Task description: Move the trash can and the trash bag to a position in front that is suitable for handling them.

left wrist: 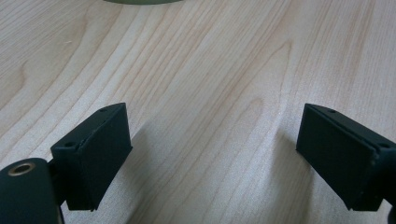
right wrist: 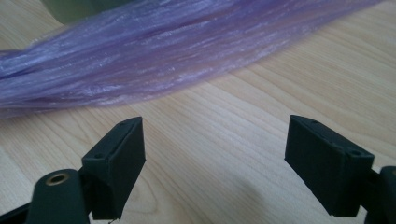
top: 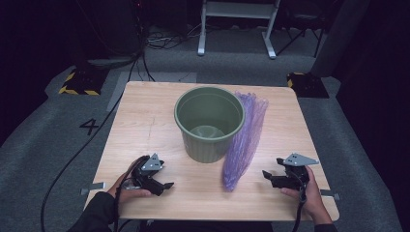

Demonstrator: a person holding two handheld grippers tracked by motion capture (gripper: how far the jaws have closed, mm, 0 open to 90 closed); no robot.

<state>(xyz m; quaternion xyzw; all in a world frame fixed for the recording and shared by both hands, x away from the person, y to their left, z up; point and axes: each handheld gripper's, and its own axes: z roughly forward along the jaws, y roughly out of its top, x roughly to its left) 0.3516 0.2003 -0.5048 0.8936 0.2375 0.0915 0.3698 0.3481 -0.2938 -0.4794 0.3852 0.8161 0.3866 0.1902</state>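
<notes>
Table [top: 145, 125]: light wood-grain top with rounded corners, standing on grey carpet; it carries every item listed below.
Bucket [top: 209, 123]: olive-green ribbed plastic bucket, upright, at the middle of the table toward the far edge; its mouth is open and the inside bottom is visible. A sliver of its base shows at the top edge of the left gripper view [left wrist: 140, 1].
Purple bag [top: 244, 140]: translucent purple plastic bag, gathered into a long pleated strip, lying flat on the table just right of the bucket and touching its side; the broad end lies toward the far edge, the narrow end toward the person. In the right gripper view it runs across the upper half of the picture [right wrist: 163, 60].
Left tongs [top: 164, 185]: held in the person's left hand at the near left of the table, pointing toward the centre. The 2 jaws stand wide apart over bare wood, with nothing between them [left wrist: 212, 154].
Right tongs [top: 267, 176]: held in the person's right hand at the near right of the table, pointing left at the narrow end of the purple bag, near it but apart. The 2 jaws stand wide apart, with bare wood between them and the bag beyond their tips [right wrist: 215, 158].
</notes>
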